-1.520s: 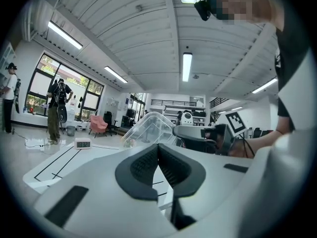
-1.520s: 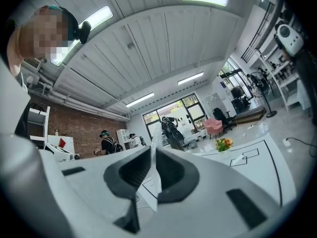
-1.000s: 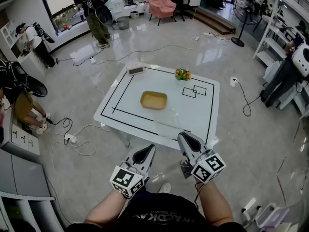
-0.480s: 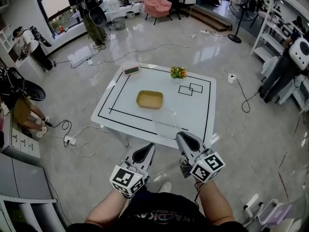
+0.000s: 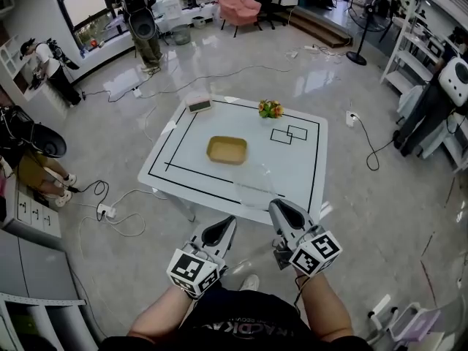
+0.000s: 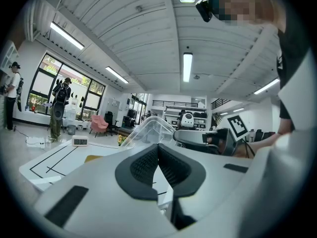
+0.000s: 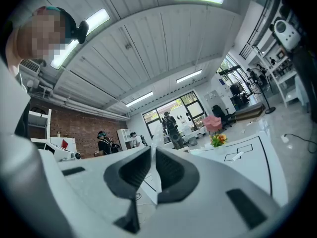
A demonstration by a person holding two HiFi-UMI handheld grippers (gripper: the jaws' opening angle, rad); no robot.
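Note:
My right gripper [image 5: 282,212] is shut on the rim of a clear plastic container [image 5: 255,185], holding it in the air over the near edge of the white table [image 5: 307,174]. In the right gripper view the thin clear edge [image 7: 151,155] stands up between the dark pads [image 7: 171,171]. From the left gripper view the container [image 6: 148,128] shows just ahead, with the right gripper [image 6: 210,137] beside it. My left gripper [image 5: 224,225] is shut with nothing in it, a short way left of the container and not touching it.
The table carries black marked lines, a shallow yellow tray [image 5: 227,150] in the middle, a small bunch of flowers [image 5: 270,109] and a digital timer [image 5: 198,103] at the far edge. Cables [image 5: 110,210] lie on the floor. People [image 5: 139,17] stand at the back left.
Both grippers keep nearly the same pose, the container still held. The view has shifted slightly toward the table, and the person with the backpack at the back has moved.

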